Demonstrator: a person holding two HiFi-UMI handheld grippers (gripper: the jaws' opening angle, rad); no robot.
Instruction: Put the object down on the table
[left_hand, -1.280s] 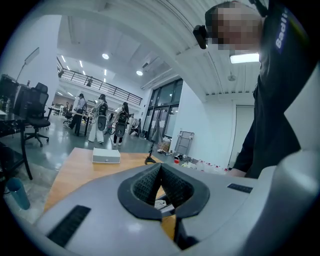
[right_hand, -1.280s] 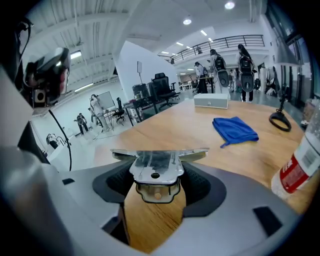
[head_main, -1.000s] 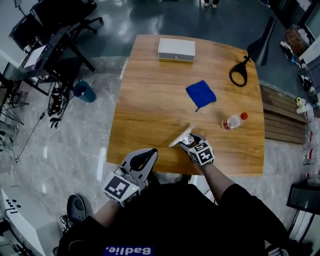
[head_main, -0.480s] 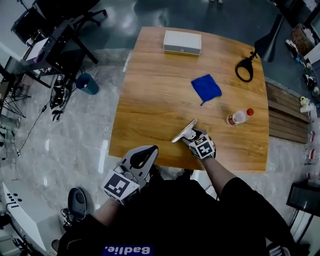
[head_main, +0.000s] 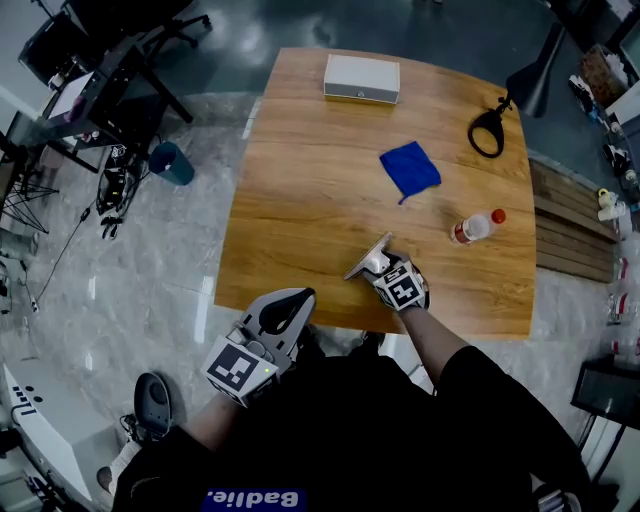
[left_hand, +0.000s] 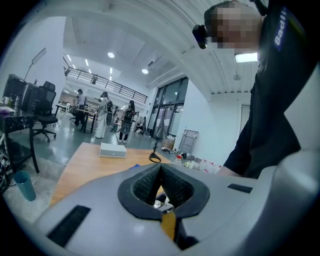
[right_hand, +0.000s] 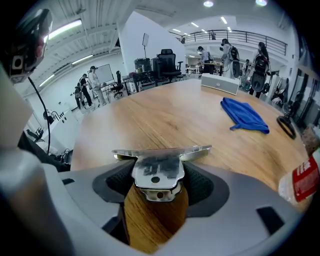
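My right gripper (head_main: 381, 270) is shut on a scraper (head_main: 368, 258) with a wooden handle and a wide metal blade. It holds the scraper over the near part of the wooden table (head_main: 300, 200). In the right gripper view the handle of the scraper (right_hand: 156, 205) sits clamped between the pads, and the blade lies crosswise above the tabletop. I cannot tell whether the blade touches the wood. My left gripper (head_main: 285, 314) is off the table's near edge, by the person's body, shut with nothing in it; the left gripper view shows the left gripper (left_hand: 161, 175) with its pads together.
A blue cloth (head_main: 410, 170) lies mid-table. A plastic bottle with a red cap (head_main: 474, 228) lies on its side to the right. A white box (head_main: 361, 78) sits at the far edge and a black looped tool (head_main: 487, 132) at the far right. Chairs and equipment stand on the floor at left.
The head view has shifted slightly. The right gripper still holds the scraper in much the same spot over the table. The left gripper has not moved.
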